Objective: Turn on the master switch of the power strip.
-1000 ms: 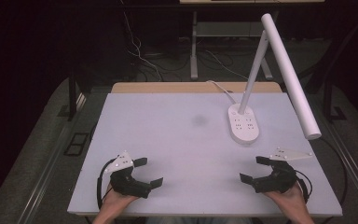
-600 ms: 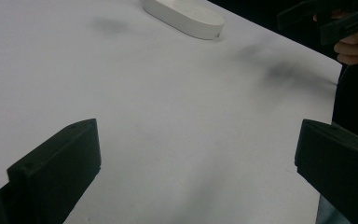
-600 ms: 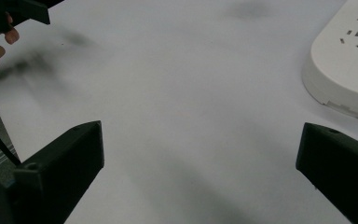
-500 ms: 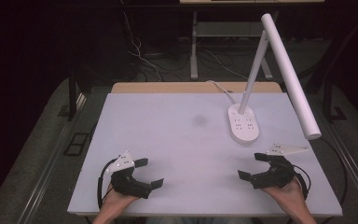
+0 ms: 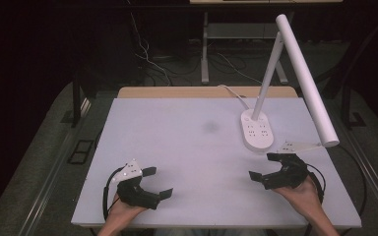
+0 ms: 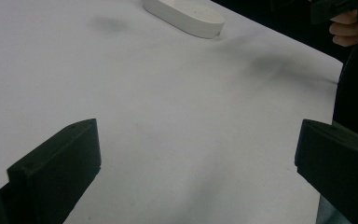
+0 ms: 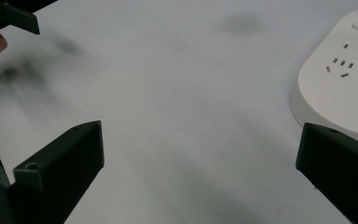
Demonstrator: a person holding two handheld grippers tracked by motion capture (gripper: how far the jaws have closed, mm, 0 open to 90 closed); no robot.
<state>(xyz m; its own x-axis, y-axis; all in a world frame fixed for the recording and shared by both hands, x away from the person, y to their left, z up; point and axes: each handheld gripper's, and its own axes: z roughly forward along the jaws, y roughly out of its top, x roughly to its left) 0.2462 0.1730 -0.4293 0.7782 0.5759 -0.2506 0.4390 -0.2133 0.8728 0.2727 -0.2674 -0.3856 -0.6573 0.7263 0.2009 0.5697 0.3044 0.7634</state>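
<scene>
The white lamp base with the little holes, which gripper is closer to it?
Right. The right gripper sits open just in front of the lamp base, on the near side. The left gripper, open too, rests far across the table near its front left corner.

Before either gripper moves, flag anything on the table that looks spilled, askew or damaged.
Nothing is spilled or broken. The one oddity is a faint dark smudge on the white table, left of the lamp base. The lamp stands upright.
</scene>
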